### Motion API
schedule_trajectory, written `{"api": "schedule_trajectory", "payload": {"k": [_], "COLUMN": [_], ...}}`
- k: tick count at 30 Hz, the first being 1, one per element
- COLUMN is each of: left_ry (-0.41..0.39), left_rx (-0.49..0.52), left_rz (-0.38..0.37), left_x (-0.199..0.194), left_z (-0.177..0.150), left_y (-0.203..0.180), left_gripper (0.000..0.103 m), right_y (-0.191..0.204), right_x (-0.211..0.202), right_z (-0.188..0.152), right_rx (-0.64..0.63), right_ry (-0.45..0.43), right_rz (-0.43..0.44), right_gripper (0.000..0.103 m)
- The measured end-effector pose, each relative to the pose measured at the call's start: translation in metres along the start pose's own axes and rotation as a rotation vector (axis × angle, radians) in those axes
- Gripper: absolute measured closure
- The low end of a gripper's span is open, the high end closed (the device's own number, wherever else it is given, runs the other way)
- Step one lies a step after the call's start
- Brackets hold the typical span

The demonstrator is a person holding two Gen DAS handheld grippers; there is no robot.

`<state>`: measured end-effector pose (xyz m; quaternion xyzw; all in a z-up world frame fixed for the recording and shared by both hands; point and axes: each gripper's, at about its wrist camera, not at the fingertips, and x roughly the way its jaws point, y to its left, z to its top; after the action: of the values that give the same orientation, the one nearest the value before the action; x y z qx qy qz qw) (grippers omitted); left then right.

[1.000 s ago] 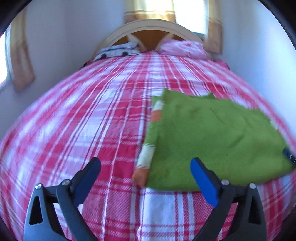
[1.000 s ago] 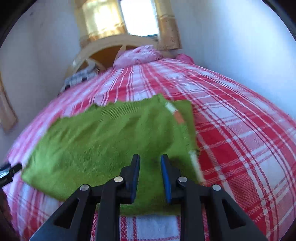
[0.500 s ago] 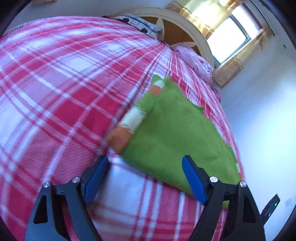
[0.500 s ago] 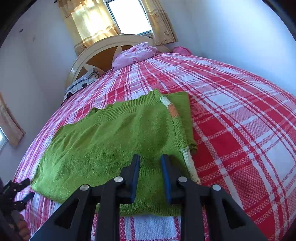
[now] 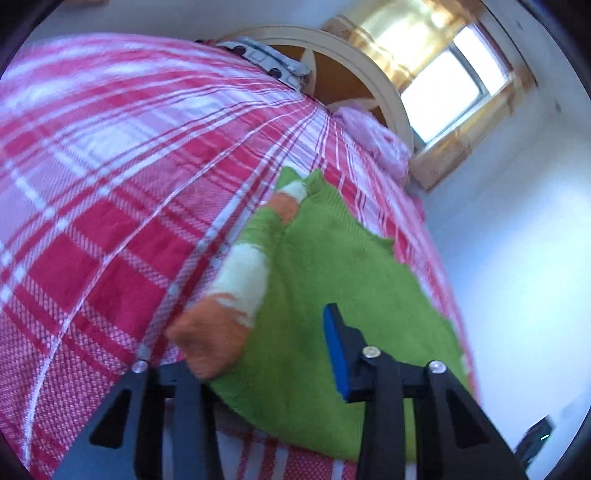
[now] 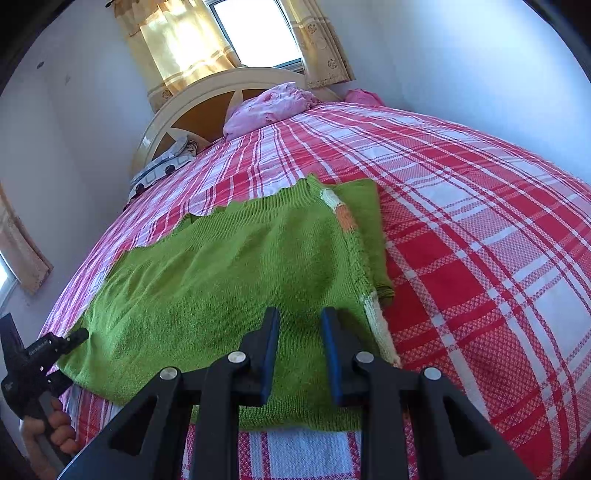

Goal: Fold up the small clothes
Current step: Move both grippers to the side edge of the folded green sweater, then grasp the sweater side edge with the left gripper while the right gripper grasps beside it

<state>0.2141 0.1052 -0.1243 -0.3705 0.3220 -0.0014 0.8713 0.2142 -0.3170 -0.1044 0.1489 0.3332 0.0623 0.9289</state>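
Note:
A green knit sweater (image 6: 229, 280) lies flat on the red and white plaid bed; it also shows in the left wrist view (image 5: 332, 280). Its striped orange and white sleeve (image 5: 236, 295) is folded along its left edge, and the other sleeve lies along the right edge (image 6: 373, 310). My left gripper (image 5: 258, 347) is open and straddles the sweater's near left corner, with the left finger hidden under the orange cuff. My right gripper (image 6: 299, 350) hovers over the sweater's near hem, jaws narrowly apart and empty.
The plaid bedspread (image 6: 480, 229) spreads around the sweater. A pink pillow (image 6: 273, 105) and a patterned pillow (image 6: 166, 166) lie by the cream headboard (image 6: 207, 96). A curtained window (image 6: 255, 33) is behind it. White walls stand close on the right.
My left gripper has moved forward and down onto the sweater's near left corner, its left finger now under the cuff. My right gripper has edged slightly closer to the hem.

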Motion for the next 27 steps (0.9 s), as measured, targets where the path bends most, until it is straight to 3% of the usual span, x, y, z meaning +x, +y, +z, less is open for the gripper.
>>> {"api": "schedule_trajectory", "payload": {"k": [2,5,6,7,9,11,16,22,27], "left_ry": [-0.002,-0.001,-0.002,-0.003,-0.006,-0.007,-0.011,-0.013,-0.015], "left_rx": [-0.035,-0.051,-0.049,-0.047,-0.045,-0.054,-0.069,-0.079,-0.091], "left_rz": [-0.018,-0.038,-0.038,-0.038,-0.042,-0.052,-0.057,-0.072,-0.089], "left_x": [0.0,0.001,0.001,0.001,0.0,0.0,-0.004,-0.005,-0.006], "left_z": [-0.001,-0.001,-0.002,-0.002,-0.003,-0.003,-0.005,-0.006,-0.007], "left_y": [0.007,0.009,0.008,0.008,0.007,0.01,0.014,0.016,0.019], "left_gripper": [0.075,0.076,0.076,0.076,0.076,0.078,0.08,0.081,0.081], "right_y": [0.001,0.017,0.028,0.039,0.074,0.112,0.214,0.313,0.346], "right_x": [-0.002,-0.015,-0.02,-0.022,-0.022,-0.011,0.056,0.139,0.185], "right_z": [0.001,0.007,0.011,0.015,0.026,0.036,0.051,0.044,0.024], "right_rx": [0.002,-0.016,-0.022,-0.028,-0.078,-0.161,-0.315,-0.495,-0.578], "right_ry": [-0.002,-0.052,-0.07,-0.079,-0.082,-0.045,0.153,0.269,0.355], "right_rz": [-0.003,-0.03,-0.011,0.009,0.066,0.13,0.249,0.254,0.246], "right_gripper": [0.078,0.078,0.073,0.065,0.03,0.029,0.029,0.029,0.029]}}
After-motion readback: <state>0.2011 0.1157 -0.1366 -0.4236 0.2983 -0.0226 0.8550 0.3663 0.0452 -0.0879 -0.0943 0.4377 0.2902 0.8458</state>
